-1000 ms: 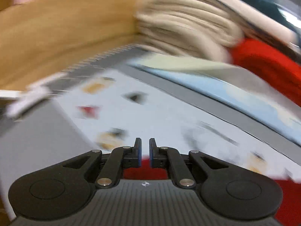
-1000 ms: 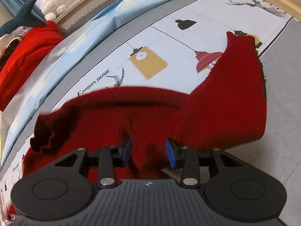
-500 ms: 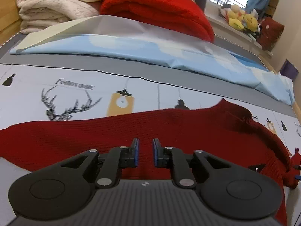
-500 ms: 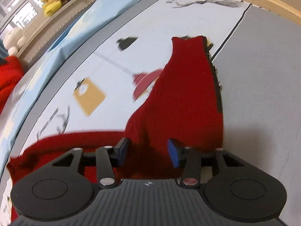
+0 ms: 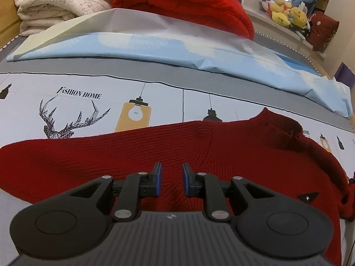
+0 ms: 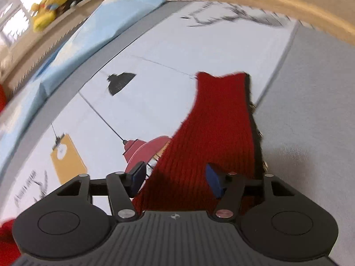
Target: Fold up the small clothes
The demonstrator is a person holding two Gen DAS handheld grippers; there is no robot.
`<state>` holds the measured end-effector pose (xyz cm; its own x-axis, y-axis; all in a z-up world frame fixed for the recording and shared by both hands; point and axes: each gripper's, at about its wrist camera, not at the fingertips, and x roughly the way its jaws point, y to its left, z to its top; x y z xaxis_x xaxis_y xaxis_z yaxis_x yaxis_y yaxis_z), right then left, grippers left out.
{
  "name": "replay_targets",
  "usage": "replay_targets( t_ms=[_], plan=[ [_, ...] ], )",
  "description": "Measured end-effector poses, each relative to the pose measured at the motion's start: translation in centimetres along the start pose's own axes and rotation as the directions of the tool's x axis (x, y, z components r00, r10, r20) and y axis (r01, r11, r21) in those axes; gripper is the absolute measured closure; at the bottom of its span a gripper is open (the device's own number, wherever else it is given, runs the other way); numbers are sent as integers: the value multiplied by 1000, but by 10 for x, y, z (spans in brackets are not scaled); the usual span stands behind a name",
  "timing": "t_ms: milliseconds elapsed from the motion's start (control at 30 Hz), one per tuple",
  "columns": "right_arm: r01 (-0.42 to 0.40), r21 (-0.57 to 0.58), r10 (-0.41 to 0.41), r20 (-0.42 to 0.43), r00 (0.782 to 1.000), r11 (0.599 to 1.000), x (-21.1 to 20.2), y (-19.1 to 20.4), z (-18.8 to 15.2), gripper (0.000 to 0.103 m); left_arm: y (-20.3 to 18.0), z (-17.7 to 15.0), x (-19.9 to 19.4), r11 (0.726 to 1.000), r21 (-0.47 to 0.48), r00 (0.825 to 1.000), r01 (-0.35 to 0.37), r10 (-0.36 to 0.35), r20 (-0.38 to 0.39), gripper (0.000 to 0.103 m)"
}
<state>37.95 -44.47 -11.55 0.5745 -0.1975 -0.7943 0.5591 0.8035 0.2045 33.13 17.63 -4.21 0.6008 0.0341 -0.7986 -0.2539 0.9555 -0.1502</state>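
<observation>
Two grippers over one red sweater [image 5: 221, 153], spread flat on the printed bedsheet [image 5: 93, 110].

Your left gripper [image 5: 170, 179] hovers above the sweater's body with a narrow gap between its blue pads, nothing pinched. Your right gripper [image 6: 175, 177] is spread wide over a sleeve [image 6: 221, 119] that runs away toward the wooden bed edge [image 6: 266, 0], grasping nothing.

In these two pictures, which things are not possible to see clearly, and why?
- Left wrist view: the near hem of the red sweater is hidden by the left gripper.
- Right wrist view: the sleeve base is covered by the right gripper; whether the pads touch it is unclear.
- Right wrist view: motion blur smears the bedsheet print and the yellow plush toy.
</observation>
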Motion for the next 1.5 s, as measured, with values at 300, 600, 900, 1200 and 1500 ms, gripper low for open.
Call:
replay_targets(
  t_ms=[300,600,900,1200,1500],
  plan=[
    [-58,-29,59,55,997,998,-8,16,14,94,4,9,3,1000,-3,1000,9,-9,2,82],
    [-459,156,295,579,760,875,-117,-35,45,95,14,15,-4,999,-34,999,27,-26,24,82],
    [-40,554,-111,236,965,832,-26,-139,8,97,14,14,-6,999,-25,999,22,-22,24,82],
    [-41,550,-73,183,980,834,-13,-146,13,86,25,14,-1,998,-59,1000,21,-22,-3,82],
    [-31,582,-83,169,982,813,-22,-133,11,70,26,15,-6,997,-66,1000,27,-27,6,82]
  ],
)
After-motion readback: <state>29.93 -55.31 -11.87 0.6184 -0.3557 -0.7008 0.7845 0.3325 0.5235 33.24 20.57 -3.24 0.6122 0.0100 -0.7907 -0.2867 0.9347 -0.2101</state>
